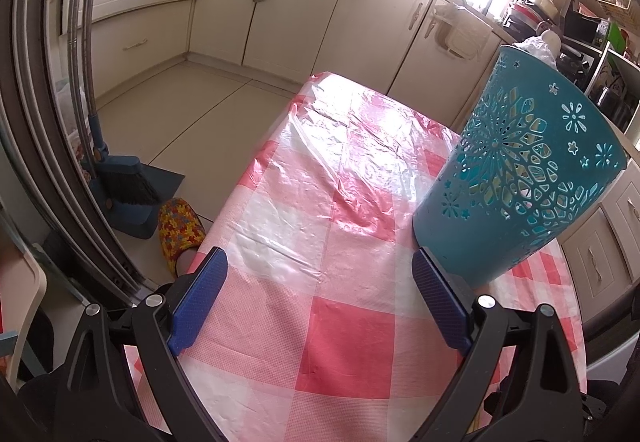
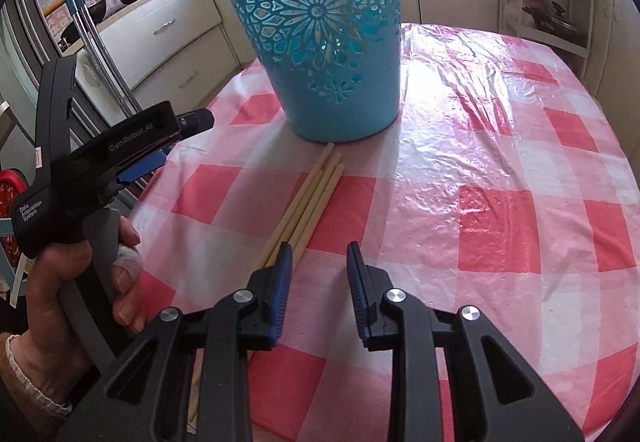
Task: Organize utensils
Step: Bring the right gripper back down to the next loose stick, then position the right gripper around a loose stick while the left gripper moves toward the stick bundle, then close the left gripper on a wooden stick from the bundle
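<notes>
Right wrist view shows wooden chopsticks (image 2: 310, 198) lying on the desk (image 2: 500, 162) just beside the right gripper (image 2: 318, 262)'s released, empty jaws, before the teal holder (image 2: 324, 42).

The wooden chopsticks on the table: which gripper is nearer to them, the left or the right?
Right. The right gripper is open just above the chopsticks, its left finger over them. The left gripper, also open, is off to their left, beside the teal basket.
</notes>
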{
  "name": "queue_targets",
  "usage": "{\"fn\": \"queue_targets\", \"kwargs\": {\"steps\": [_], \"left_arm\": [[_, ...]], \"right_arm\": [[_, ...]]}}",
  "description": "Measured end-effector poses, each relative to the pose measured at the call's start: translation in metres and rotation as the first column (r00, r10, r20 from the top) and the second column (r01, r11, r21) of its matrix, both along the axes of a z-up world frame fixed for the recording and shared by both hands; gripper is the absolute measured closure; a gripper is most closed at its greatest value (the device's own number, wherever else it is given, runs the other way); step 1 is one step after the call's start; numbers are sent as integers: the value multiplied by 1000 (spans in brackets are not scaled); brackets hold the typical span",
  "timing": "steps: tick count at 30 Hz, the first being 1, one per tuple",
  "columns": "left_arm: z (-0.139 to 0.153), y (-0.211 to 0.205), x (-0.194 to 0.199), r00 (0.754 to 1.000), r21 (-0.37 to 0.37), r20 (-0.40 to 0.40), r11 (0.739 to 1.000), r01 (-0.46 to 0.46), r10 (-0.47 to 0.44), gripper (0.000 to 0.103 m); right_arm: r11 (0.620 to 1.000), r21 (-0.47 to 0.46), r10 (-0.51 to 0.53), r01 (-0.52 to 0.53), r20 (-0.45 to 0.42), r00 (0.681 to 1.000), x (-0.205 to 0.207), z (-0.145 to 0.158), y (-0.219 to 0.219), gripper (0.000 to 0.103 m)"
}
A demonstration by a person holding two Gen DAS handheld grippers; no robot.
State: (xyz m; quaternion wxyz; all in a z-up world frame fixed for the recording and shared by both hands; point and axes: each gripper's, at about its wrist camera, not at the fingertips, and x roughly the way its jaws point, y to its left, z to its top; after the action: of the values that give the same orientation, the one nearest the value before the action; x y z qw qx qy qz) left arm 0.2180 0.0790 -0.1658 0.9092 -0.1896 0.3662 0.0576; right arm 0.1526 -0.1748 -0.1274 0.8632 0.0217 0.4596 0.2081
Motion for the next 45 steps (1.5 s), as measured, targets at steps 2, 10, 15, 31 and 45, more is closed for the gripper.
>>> {"fn": "queue_targets", "kwargs": {"steps": [2,10,15,31,45], "left_arm": [[0,0,0,1000,0,1,1000,0,0,14],[0,0,0,1000,-7,-1,1000,-3,3,14],[4,-9,-6,1000,30,13,999,12,-12,14],[-5,-90,-27,951,184,-108,934,305,-289,14],[-3,-115,-45,940,234,-117,911,340,-321,41]], "right_arm": [[1000,-22,5,-5,17,1000,1,0,6,75],[985,-161,67,-55,69,995,1,0,21,86],[974,-207,112,-97,65,992,5,2,11,90],[995,-99,23,-18,46,999,21,2,-59,90],[999,-41,20,-18,37,999,20,1,-69,90]]}}
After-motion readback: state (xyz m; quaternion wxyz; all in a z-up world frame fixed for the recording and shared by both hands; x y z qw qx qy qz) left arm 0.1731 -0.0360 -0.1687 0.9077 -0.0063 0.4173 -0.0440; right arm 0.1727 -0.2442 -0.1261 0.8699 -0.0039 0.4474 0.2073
